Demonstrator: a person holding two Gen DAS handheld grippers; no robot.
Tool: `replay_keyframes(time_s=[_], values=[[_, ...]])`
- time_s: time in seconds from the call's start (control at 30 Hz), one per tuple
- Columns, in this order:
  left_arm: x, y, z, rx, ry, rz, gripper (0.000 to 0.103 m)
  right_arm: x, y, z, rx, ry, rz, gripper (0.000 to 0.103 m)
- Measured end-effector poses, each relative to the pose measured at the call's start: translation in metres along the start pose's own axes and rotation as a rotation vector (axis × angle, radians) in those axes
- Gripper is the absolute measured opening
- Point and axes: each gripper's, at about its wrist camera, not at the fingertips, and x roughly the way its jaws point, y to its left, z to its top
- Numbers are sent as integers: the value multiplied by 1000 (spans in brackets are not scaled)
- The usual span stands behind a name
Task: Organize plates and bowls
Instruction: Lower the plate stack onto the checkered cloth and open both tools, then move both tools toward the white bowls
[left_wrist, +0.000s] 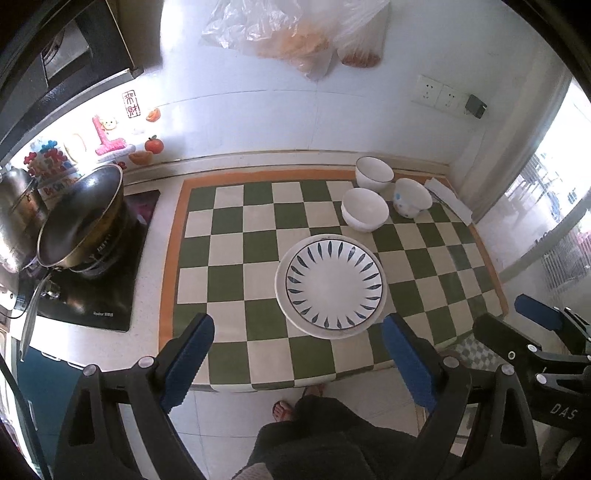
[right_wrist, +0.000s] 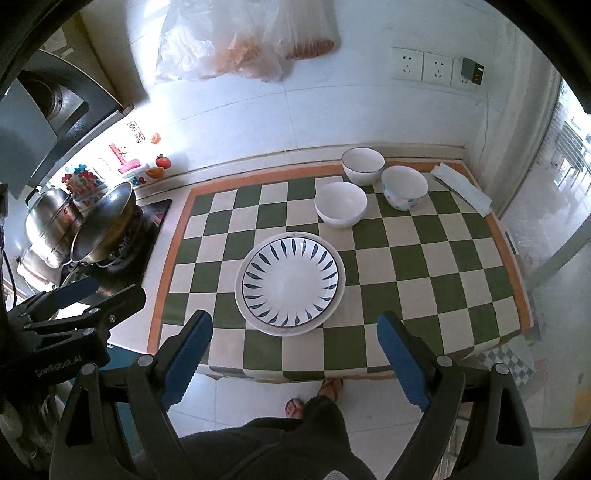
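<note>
Both tools are standing wide apart at the jaws with nothing between the blue pads: the left hand-held gripper and the right hand-held gripper are each hanging released above the near edge of the desk, touching none of the dishes. Just beyond the fingertips of both, the leaf-patterned plate is lying flat on a larger plain white plate, whose rim is showing around it; the pair is sitting on the green-and-cream checkered mat. Farther ahead and slightly right of the left tool, two nested white bowls are resting upright, with a dark-rimmed white bowl behind them and a bowl with blue markings tilting beside it. All three groups are sitting close together near the far edge of the mat. Both tools are pointing steeply downward from above the desk front, side by side, each one showing at the edge of the other's view. Off to the left, a dark wok is sitting on a cooktop.
</note>
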Motion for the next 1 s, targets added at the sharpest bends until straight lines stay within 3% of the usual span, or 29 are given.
replay_keyframes(time_s=[0.23, 0.43, 0.47, 0.5, 0.67, 0.87, 1.0], values=[[7, -3, -4, -11, 21, 4, 93, 4, -6, -6, 9, 25, 13, 93], [41, -16, 19, -16, 26, 22, 93, 30, -37, 14, 69, 10, 91, 94], [51, -19, 28, -24, 17, -1, 94, 37, -45, 19, 80, 5, 101, 94], [61, -21, 35, -31, 12, -22, 102, 44, -52, 25, 89, -1, 106, 94], [119, -38, 75, -56, 18, -66, 103, 97, -98, 66, 141, -37, 101, 99], [217, -67, 132, -45, 116, -22, 103, 190, -152, 122, 183, 80, 106, 99], [284, -73, 162, -60, 225, -16, 103, 255, -180, 152, 203, 173, 136, 99]])
